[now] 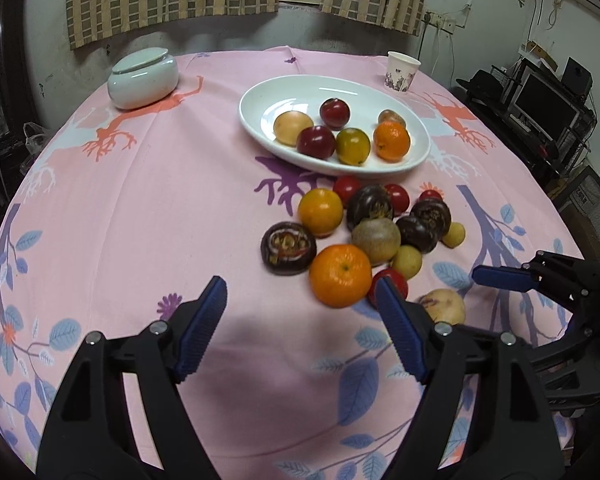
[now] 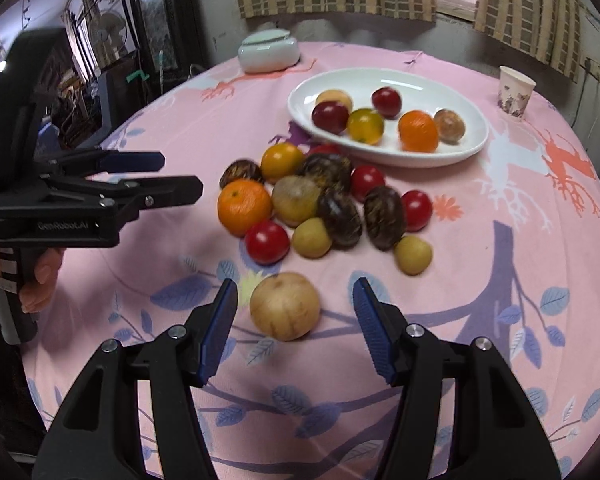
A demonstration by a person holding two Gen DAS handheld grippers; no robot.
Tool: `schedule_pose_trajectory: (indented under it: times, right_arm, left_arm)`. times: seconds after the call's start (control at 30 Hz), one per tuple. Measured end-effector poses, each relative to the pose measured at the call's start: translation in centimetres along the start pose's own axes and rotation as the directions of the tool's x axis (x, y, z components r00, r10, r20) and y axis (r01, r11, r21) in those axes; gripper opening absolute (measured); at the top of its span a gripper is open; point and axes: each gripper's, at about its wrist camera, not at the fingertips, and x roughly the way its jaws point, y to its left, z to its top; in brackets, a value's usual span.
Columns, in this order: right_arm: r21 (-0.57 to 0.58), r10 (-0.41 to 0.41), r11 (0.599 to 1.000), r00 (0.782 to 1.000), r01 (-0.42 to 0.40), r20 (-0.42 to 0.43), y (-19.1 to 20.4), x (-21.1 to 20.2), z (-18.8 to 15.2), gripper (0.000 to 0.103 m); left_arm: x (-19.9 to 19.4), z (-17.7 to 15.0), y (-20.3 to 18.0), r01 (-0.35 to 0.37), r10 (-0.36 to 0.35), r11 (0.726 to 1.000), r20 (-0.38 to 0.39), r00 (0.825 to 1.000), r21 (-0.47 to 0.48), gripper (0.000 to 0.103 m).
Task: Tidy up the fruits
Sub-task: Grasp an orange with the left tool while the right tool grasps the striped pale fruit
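Pink-clothed table: fruit pile, dish.

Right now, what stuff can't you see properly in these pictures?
- Left wrist view: the pale round fruit is partly hidden behind the left gripper finger.
- Same view: a red fruit is half covered by that finger.
- Both views: the lidded white jar is shut, contents unseen.
- The paper cup: inside hidden.
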Motion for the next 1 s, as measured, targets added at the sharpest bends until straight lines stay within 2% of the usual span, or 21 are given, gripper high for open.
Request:
schedule_pose_trajectory:
  times: [0.13, 0.23, 0.3, 0.33, 0.37, 0.73, 0.8, 0.9, 1.0]
  right_arm:
    - [-0.033, -0.057, 0.998, 0.998, 0.056, -0.035, 1.1, 1.7, -0.3, 0.061]
    - [-0.013, -0.090, 0.996, 0.995, 0.090, -0.043, 0.9, 2.7, -0.4, 0.061]
    - [-0.007, -0.089, 0.996, 0.996, 0.089, -0.030, 0.8, 2.9, -0.7, 0.059]
    - [-0.016, -0.087, 0.996, 0.996, 0.086, -0.019, 0.9, 2.9, -0.8, 0.046]
    - [-0.020, -0.085, 0.996, 0.996, 0.085, -0.009, 0.9, 2.7, -0.9, 0.042]
    - [0.051, -0.026, 0.998, 1.000, 0.025, 0.017, -0.9, 1.8, -1.0, 0.042]
    - [0.052, -0.015, 0.999, 1.000, 0.013, 0.024, -0.8, 1.6, -1.0, 0.042]
    - [0.052, 0.003, 0.999, 1.000, -0.004, 0.021, -0.8, 1.5, -1.0, 0.042]
    - [0.052, 0.008, 0.999, 1.000, -0.009, 0.016, -0.8, 1.5, -1.0, 0.042]
  left_arm:
    - [0.1, -0.6, 0.3, -0.002, 0.002, 1.000, -0.012, 1.000, -0.002, 0.079]
    - [0.2, -0.9, 0.5, -0.005, 0.005, 1.000, -0.018, 1.000, -0.001, 0.079]
    - [0.3, -1.0, 0.6, -0.008, 0.008, 1.000, -0.025, 1.000, 0.002, 0.079]
    - [0.4, -1.1, 0.6, -0.009, 0.009, 1.000, -0.028, 1.000, 0.005, 0.079]
    - [0.6, -1.2, 0.5, -0.009, 0.009, 1.000, -0.033, 0.999, 0.008, 0.079]
    - [3.4, -1.2, -1.0, -0.004, 0.010, 0.998, -0.090, 0.996, 0.068, 0.079]
    - [3.9, -1.2, -1.0, 0.000, 0.006, 0.998, -0.096, 0.995, 0.062, 0.076]
    - [4.7, -1.0, -0.8, 0.021, -0.015, 0.999, -0.123, 0.992, 0.048, 0.056]
    - [5.0, -0.9, -1.2, 0.031, -0.022, 0.998, -0.131, 0.991, 0.060, 0.054]
